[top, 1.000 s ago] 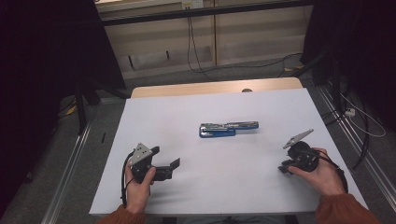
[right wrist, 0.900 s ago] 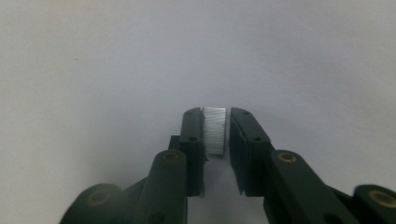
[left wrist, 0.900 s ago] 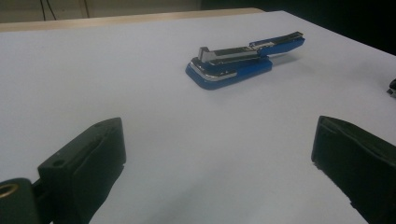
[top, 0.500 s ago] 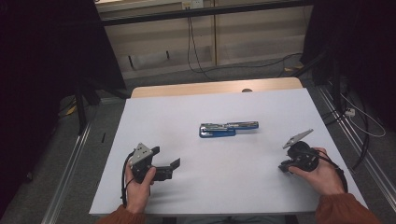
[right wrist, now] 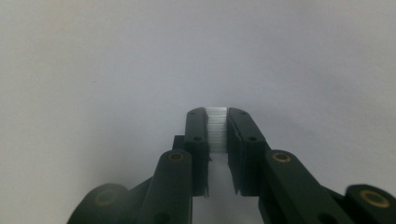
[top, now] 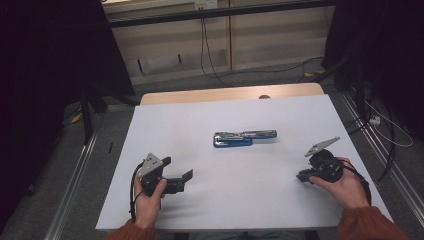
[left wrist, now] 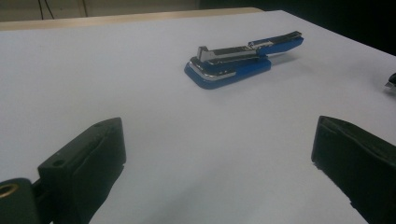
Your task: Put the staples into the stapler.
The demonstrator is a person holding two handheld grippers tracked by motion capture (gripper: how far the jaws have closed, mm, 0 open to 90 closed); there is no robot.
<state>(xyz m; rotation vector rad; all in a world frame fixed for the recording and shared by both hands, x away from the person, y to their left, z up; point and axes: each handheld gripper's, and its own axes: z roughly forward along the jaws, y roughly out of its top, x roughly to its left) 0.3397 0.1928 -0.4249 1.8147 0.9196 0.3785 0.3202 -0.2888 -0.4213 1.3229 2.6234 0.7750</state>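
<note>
Overhead, indoor work area: a wooden table (top: pixel 200 96) under a white sheet (top: pixel 200 125) that covers nearly the whole top, w/ bare wood left along the far edge. A small dark knob (top: pixel 264 96) sits on that strip. Grey floor (top: pixel 165 82) beyond; black cables (top: pixel 280 67) run across it from the pale wall panels (top: pixel 270 35). Metal rails (top: pixel 75 185) flank the table, L and R. Black curtains (top: pixel 45 50) hang at both sides.
</note>
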